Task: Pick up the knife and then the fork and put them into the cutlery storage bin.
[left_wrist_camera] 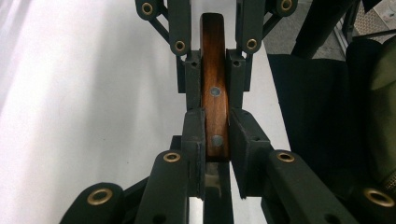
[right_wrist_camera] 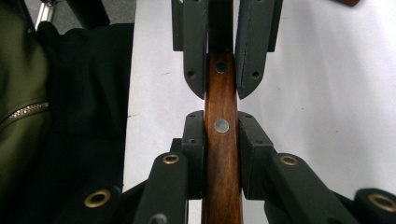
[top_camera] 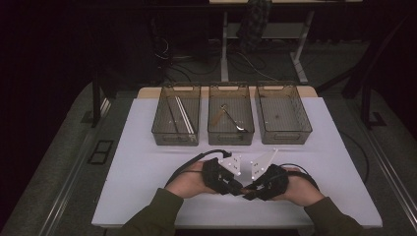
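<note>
A utensil's brown wooden handle (left_wrist_camera: 213, 46) with metal rivets runs between both grippers, low over the white table (top_camera: 147, 172) near its front edge. My left gripper (left_wrist_camera: 216, 116) is shut on the handle, its pads pressing both sides, and a bit of grey metal shows behind its jaws. My right gripper (right_wrist_camera: 221, 119) faces it tip to tip and its pads also close on the handle (right_wrist_camera: 222, 186). In the high view the left gripper (top_camera: 239, 188) and right gripper (top_camera: 248, 191) meet at the centre, each in a hand.
Three clear bins stand in a row at the back: the left bin (top_camera: 175, 137) holds thin white sticks, the middle bin (top_camera: 230, 136) a metal utensil, the right bin (top_camera: 283, 136) looks bare. Cables trail from both grippers. The person's dark jacket (right_wrist_camera: 70, 116) borders the table's front edge.
</note>
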`<state>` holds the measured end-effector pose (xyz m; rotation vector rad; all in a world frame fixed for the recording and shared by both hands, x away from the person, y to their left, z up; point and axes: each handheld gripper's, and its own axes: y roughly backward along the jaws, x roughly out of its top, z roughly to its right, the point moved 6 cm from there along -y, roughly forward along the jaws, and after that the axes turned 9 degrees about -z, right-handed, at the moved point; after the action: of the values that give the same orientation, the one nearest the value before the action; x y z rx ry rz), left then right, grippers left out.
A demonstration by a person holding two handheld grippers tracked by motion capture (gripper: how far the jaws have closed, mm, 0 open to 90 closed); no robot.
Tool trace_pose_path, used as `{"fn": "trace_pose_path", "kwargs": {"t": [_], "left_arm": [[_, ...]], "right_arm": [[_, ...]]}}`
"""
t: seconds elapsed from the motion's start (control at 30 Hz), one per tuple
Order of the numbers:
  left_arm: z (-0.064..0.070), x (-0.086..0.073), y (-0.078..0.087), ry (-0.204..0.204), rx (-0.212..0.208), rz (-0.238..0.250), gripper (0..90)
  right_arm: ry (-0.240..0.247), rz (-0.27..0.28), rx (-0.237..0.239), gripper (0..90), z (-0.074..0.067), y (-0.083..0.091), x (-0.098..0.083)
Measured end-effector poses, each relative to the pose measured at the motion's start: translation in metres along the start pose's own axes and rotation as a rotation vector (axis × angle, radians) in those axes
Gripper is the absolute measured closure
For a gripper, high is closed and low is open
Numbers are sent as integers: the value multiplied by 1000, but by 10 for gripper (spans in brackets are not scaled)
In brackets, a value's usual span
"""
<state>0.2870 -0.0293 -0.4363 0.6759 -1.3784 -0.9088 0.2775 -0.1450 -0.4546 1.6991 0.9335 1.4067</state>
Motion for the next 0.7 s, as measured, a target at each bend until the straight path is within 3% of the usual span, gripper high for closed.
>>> {"fn": "trace_pose_path", "kwargs": {"t": [0.1,0.27,0.5,0.7], "left_arm": [[0,-1,0,2,8,13,749],[-4,-3,6,38,39,54,581],[-12,-22,26,160,111,151,401],[-17,-49,43,288,215,230,280]], "right_arm": [[-3,8,0,753,0,2,0],[-21,25,-18,753,3,5,-3],[-71,63,-60,753,12,15,-10],[-122,96,-97,753,20,26,-19]]}}
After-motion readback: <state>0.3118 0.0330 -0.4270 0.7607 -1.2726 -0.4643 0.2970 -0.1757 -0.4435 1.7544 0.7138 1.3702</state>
